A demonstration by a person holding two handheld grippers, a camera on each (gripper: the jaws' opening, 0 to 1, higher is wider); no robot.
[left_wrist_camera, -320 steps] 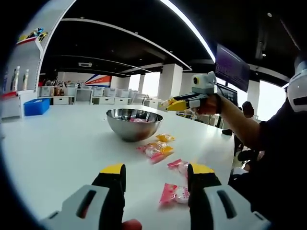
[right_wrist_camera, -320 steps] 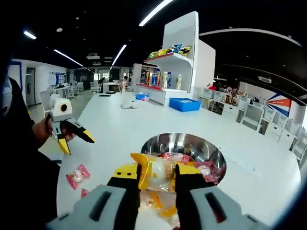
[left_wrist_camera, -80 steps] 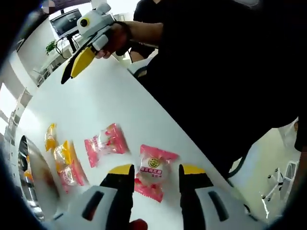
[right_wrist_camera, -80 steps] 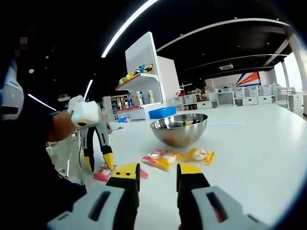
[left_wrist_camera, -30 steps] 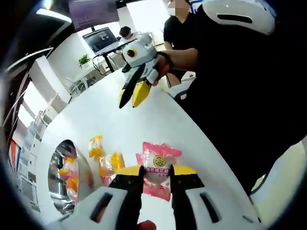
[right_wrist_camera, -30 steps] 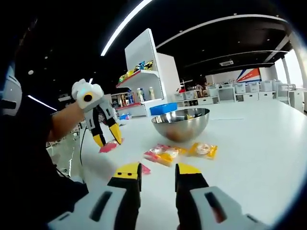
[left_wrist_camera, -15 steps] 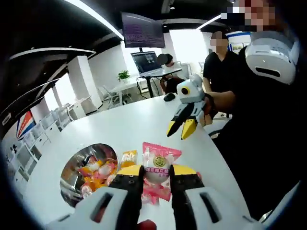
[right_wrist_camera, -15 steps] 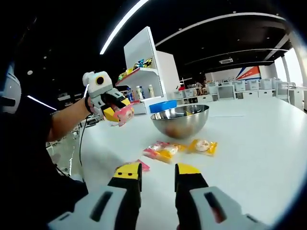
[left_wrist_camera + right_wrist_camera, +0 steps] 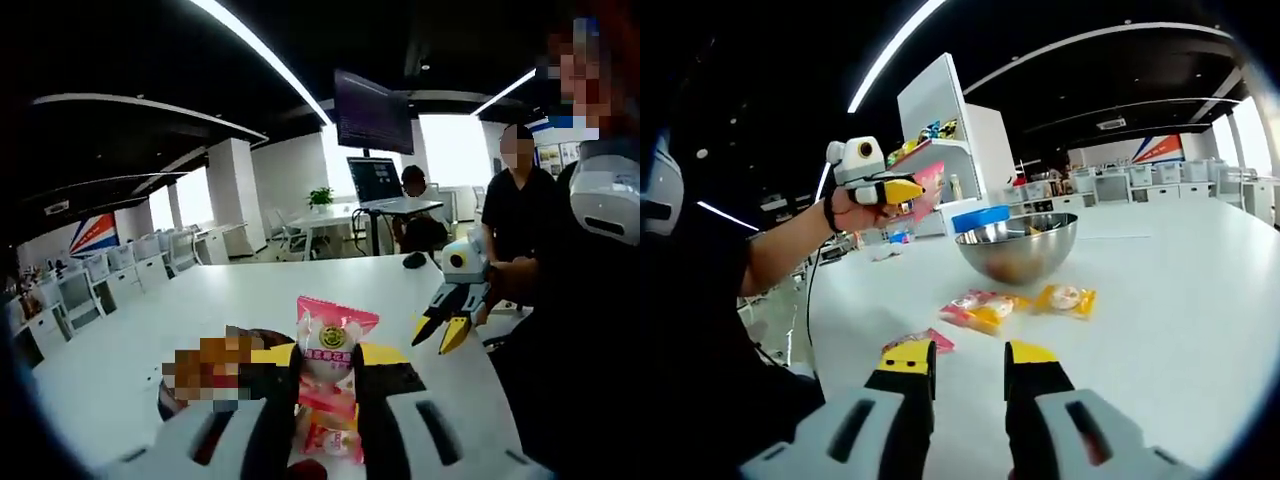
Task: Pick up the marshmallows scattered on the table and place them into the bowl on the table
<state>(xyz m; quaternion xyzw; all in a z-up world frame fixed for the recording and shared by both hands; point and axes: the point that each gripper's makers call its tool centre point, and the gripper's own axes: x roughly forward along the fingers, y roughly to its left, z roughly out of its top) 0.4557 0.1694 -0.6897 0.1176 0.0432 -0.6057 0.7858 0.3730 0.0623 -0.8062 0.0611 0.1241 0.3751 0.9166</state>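
My left gripper (image 9: 328, 356) is shut on a pink marshmallow packet (image 9: 335, 328), held up in the air. The right gripper view shows that left gripper (image 9: 902, 190) raised to the left of the steel bowl (image 9: 1018, 246), the pink packet (image 9: 930, 188) sticking out of its jaws. Three packets lie on the white table (image 9: 1160, 300): a pink-and-yellow one (image 9: 980, 308), a yellow one (image 9: 1065, 297) and a pink one (image 9: 920, 342) by my right gripper (image 9: 968, 362), which is open and holds nothing. The right gripper (image 9: 444, 328) also hangs open over the table's near edge.
A white shelf unit (image 9: 940, 130) and a blue bin (image 9: 980, 218) stand behind the bowl. People (image 9: 520, 200) and a desk with monitors (image 9: 375, 180) are beyond the table. The person's sleeve (image 9: 700, 300) lies along the table's near edge.
My left gripper has risen with the pink packet and swung towards the bowl. The right gripper has stayed open in place.
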